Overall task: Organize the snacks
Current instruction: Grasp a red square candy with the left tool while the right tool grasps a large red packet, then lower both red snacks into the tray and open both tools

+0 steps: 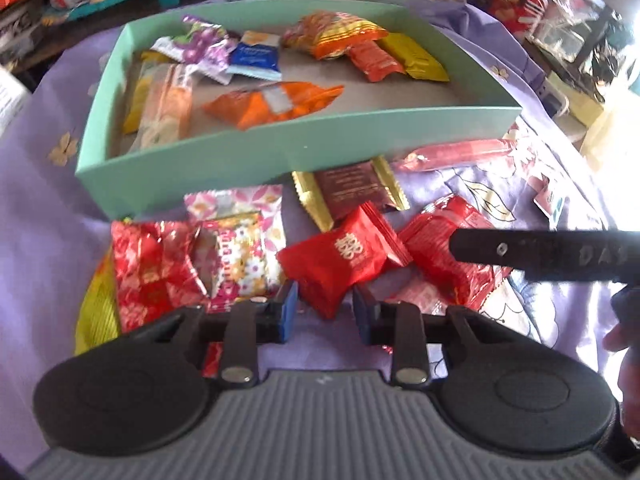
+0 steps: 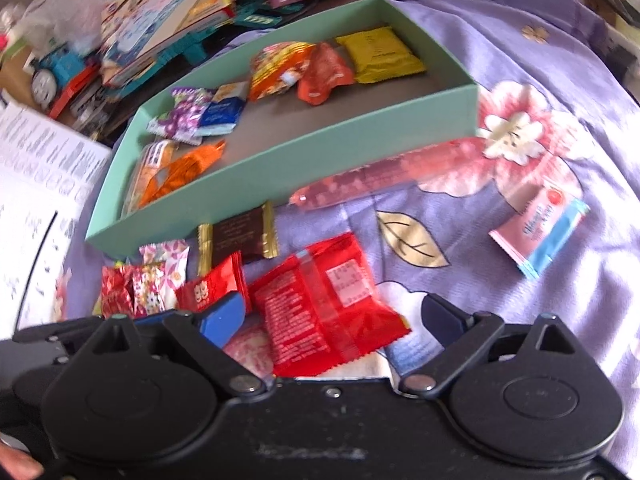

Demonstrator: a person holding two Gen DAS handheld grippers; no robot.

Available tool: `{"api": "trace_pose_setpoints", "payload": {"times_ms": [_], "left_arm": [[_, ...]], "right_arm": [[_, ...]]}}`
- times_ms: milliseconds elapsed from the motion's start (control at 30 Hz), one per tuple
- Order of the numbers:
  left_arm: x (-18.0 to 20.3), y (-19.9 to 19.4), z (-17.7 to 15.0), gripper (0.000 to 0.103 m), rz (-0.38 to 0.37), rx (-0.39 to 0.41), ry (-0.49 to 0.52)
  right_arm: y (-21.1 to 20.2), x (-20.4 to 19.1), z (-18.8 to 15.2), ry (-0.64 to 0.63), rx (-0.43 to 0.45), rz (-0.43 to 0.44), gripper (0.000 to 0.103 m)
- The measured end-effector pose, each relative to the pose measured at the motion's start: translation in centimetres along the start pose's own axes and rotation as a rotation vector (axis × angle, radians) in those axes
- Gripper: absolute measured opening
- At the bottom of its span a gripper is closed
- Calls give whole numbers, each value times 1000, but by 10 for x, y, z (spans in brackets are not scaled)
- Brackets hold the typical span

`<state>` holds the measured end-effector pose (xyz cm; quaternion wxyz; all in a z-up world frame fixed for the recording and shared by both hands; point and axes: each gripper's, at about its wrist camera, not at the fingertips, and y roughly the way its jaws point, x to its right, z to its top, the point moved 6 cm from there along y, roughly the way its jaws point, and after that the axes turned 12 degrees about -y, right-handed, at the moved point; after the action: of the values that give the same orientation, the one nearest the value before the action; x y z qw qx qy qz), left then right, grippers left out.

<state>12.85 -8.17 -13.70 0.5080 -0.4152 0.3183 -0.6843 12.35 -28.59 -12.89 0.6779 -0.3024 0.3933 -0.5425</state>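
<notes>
Snacks split btw a mint-green box (image 1: 280,148) and the purple floral cloth (image 1: 48,216) it sits on. Inside the box: purple grape pkt (image 1: 202,46), blue pkt (image 1: 256,58), orange-and-yellow bag (image 1: 340,34), small orange-red pkt (image 1: 374,62), yellow pkt (image 1: 416,56), orange pkt w/ clear window (image 1: 276,102), and a pale clear-wrapped pkt (image 1: 166,106) lying along the left wall. Floor of the box is bare on the right side.

Outside, just in front of the box's near wall: brown pkt w/ gold ends (image 1: 352,190), long pink stick pkt (image 1: 460,152), pink-flowered pkt (image 1: 240,240), red patterned pkt (image 1: 152,268), small red pkt w/ white emblem (image 1: 344,256), larger red pkt (image 2: 320,308). Pink-and-blue sachet (image 2: 540,232) lies well apart to the right on the cloth.

Left gripper (image 1: 325,314): jaws narrowed, blue pads at either side of the lower corner of the small red pkt; gap shows beside the right pad, so no firm grip seen, contact on the left pad unclear. Right gripper (image 2: 340,320): jaws spread wide, larger red pkt lying btw them, pads apart from it. Right gripper's black finger shows in the left wrist view over that same red pkt.

Clutter of books and boxes (image 2: 160,16) and a blue toy train (image 2: 56,68) beyond the box.
</notes>
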Motion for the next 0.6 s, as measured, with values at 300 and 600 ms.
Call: {"api": "trace_pose_setpoints", "payload": {"times_ms": [300,600], "left_arm": [[-5,0,2,34,-29,1,-22],[4,-9,8,50,-4,39,10]], "right_arm": [[14,-26,-5,-213,-35,-48,79],[13,-6,-1,-178,-31,-77,74]]}}
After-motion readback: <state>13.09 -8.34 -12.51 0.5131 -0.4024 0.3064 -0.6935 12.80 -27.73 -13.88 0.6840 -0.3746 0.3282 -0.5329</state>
